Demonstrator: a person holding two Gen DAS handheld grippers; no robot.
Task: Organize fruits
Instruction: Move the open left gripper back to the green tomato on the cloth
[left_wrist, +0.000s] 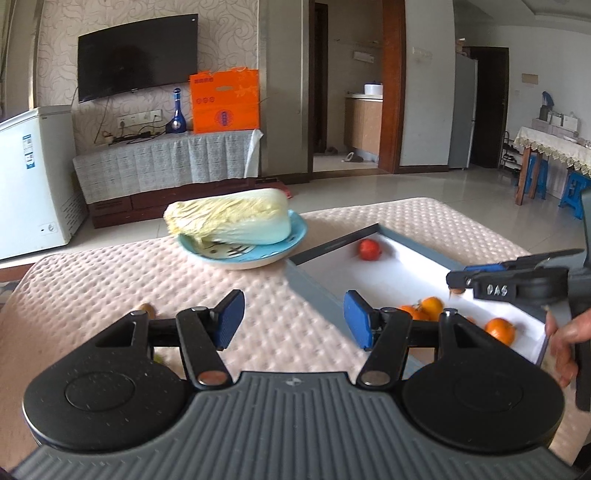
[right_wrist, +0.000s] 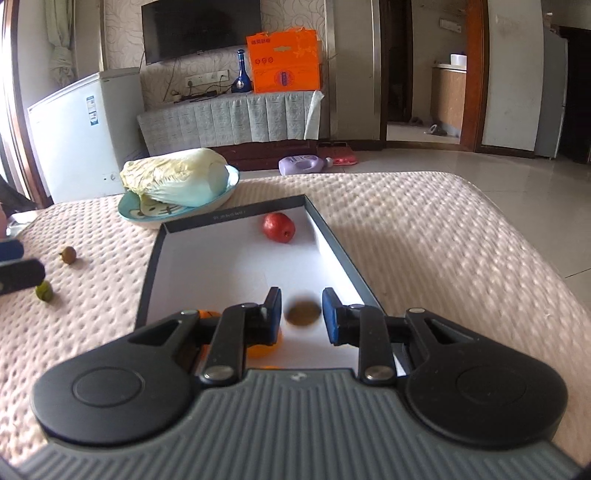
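A shallow grey tray (right_wrist: 149, 273) with a white floor lies on the padded table. In it are a red apple (right_wrist: 279, 227) at the far end and oranges (left_wrist: 500, 330) at the near end. My right gripper (right_wrist: 302, 315) hovers over the tray's near end. A blurred brown kiwi (right_wrist: 303, 313) sits between its blue pads with a sliver of gap on each side, so the jaws are narrowly open. My left gripper (left_wrist: 293, 321) is open and empty over the cloth, just left of the tray. Another brown kiwi (right_wrist: 68, 254) and a green fruit (right_wrist: 44, 291) lie on the cloth beside it.
A Chinese cabbage (left_wrist: 232, 218) rests on a blue plate (left_wrist: 299, 236) just behind the tray's far left corner. A hand (left_wrist: 565, 343) holds the right gripper's handle. The table's far and right edges drop to a tiled floor.
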